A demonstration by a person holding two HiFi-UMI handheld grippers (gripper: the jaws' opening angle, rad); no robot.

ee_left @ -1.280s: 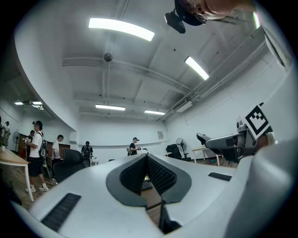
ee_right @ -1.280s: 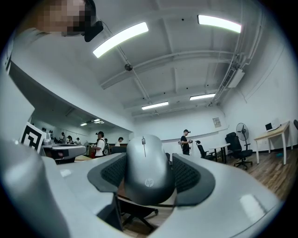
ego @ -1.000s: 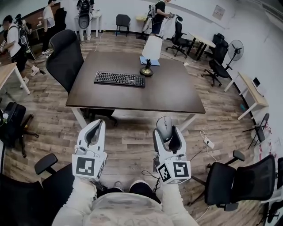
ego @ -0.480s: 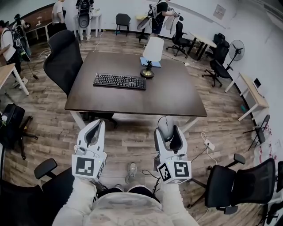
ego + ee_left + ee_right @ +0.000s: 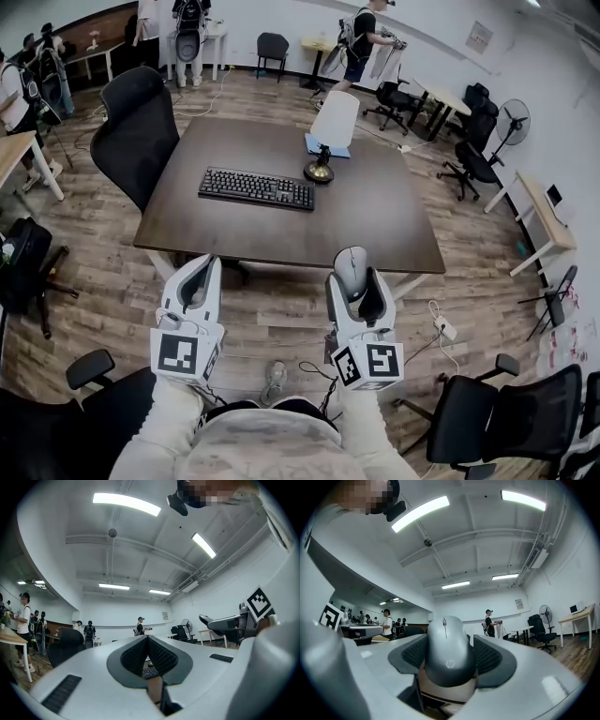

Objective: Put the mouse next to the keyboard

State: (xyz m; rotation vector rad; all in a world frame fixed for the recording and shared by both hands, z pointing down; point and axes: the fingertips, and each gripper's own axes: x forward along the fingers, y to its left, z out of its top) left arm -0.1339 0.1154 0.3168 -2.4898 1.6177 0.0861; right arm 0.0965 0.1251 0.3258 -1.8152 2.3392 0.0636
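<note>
Both tongs hang short of the table (image 5: 375, 211): our right gripper (image 5: 359, 283) clenches the grey mouse (image 5: 350, 262), and our left gripper (image 5: 200, 274) is closed on nothing. The keyboard (image 5: 256, 188) lies ahead-left, its long axis crosswise to us.

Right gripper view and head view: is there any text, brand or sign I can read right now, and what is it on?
"hp": logo on the grey mouse clamped in the right gripper.
Print on the wall sign: too small to read.
Key legends on the keyboard: too small to read.
Nothing else is legible.
</note>
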